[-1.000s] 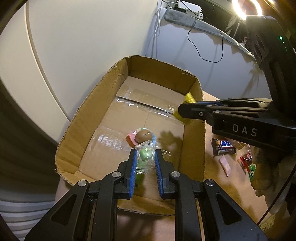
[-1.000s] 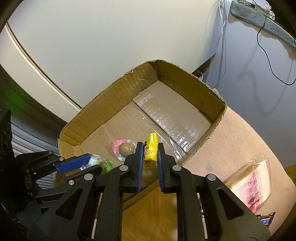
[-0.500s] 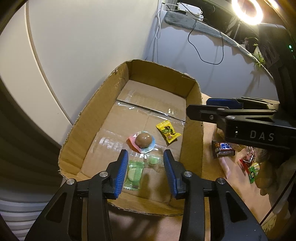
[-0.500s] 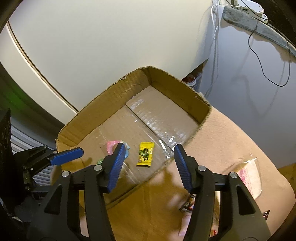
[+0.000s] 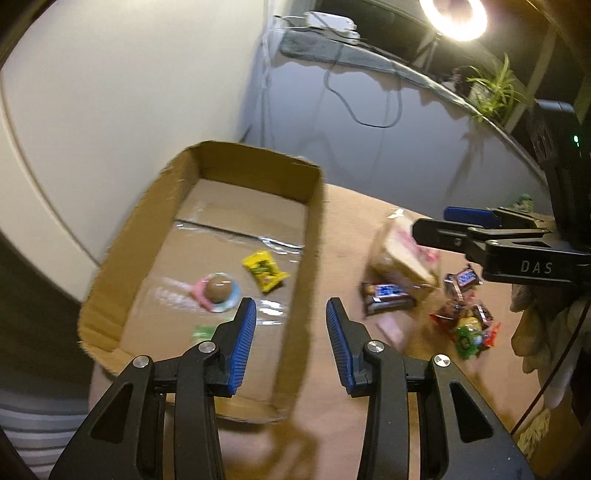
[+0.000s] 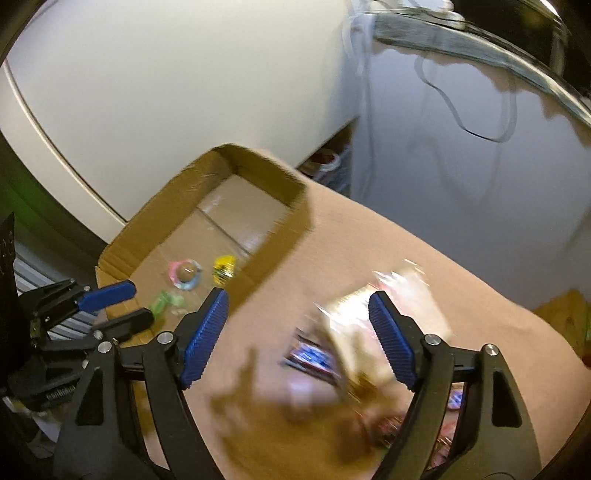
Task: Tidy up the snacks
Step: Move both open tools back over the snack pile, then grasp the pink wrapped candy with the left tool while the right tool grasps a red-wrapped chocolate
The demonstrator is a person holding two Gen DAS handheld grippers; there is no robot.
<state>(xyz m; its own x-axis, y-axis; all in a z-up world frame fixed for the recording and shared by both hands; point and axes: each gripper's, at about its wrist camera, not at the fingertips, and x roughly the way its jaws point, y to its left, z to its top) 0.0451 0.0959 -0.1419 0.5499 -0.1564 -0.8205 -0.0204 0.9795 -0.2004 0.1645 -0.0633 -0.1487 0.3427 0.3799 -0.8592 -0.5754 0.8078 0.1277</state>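
Observation:
An open cardboard box (image 5: 312,236) sits on the brown table at left. Inside lie a yellow candy packet (image 5: 264,270), a round brown sweet in pink and blue wrap (image 5: 218,291) and a green packet (image 5: 202,331). My left gripper (image 5: 291,343) is open and empty over the box's right wall. My right gripper (image 6: 298,339) is open and empty above a blurred pile of snacks on the table, over a clear bag of biscuits (image 6: 373,317). The box (image 6: 291,221) lies to its left.
Loose snacks lie on the table right of the box: two blue chocolate bars (image 5: 388,293), a bag of biscuits (image 5: 402,254) and a red and green packet (image 5: 467,326). A white wall with cables stands behind. A ring lamp (image 5: 452,16) shines at top right.
Both grippers let go of their snacks, which now lie in the box. Both opened wide and swung right, away from the box toward the snack pile on the table.

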